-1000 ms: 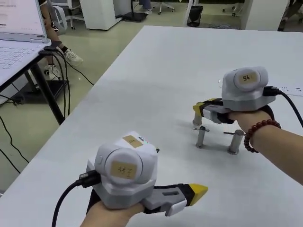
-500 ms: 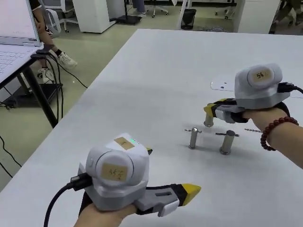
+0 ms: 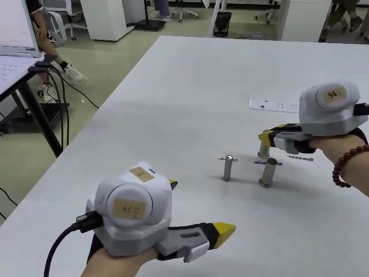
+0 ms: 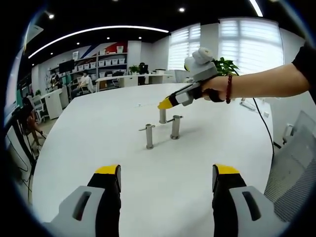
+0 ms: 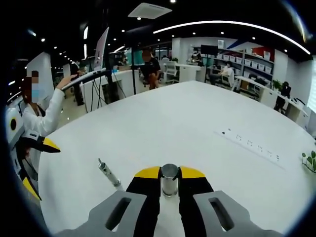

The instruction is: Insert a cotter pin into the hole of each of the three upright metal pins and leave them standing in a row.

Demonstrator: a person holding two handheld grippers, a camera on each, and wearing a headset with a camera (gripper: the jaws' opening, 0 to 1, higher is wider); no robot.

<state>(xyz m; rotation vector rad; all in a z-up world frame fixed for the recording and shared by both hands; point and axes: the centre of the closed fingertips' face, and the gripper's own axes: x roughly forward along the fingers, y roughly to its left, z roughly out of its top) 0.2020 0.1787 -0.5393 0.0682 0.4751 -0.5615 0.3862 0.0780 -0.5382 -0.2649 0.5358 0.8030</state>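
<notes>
Three upright metal pins stand close together on the white table (image 3: 173,104). The near-left pin (image 3: 228,168) and the near-right pin (image 3: 266,172) each carry a cotter pin crosswise through the top. My right gripper (image 3: 265,139) comes in from the right, its yellow tips closed around the far pin (image 3: 263,152). That pin (image 5: 169,181) stands squeezed between the tips of the right gripper (image 5: 169,173) in the right gripper view. My left gripper (image 4: 167,173) is open and holds nothing, well short of the pins (image 4: 149,137); it hovers low at the near table edge (image 3: 222,232).
A thin loose metal piece (image 3: 300,157) lies on the table under the right hand. A white power strip (image 3: 274,105) lies beyond the pins. A laptop desk with hanging cables (image 3: 34,69) stands off the table's left side. A masked person (image 5: 42,113) is at the left.
The head camera has shifted, so everything sits lower and to the right. The right gripper stays at the far pin. The left gripper holds its place.
</notes>
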